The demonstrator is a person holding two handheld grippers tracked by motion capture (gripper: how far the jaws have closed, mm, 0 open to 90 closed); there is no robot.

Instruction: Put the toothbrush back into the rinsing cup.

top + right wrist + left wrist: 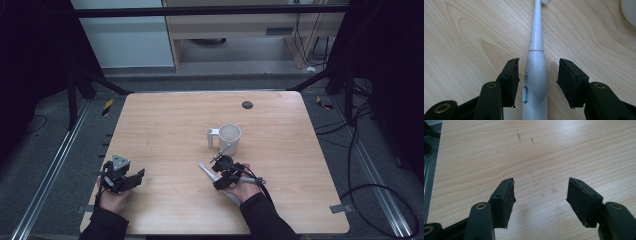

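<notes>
Right gripper (537, 75) straddles the electric toothbrush (535, 82), jaws apart, neither pad touching its handle. Toothbrush lies flat near the tabletop's (165, 125) front edge, right of centre. Likely step: the grasp. Centre first, close evenly on the thick handle. Left gripper (540, 197) open, empty, front left corner. White mug (229, 137) stands just beyond.

No readable text — no labels, no numbers
</notes>
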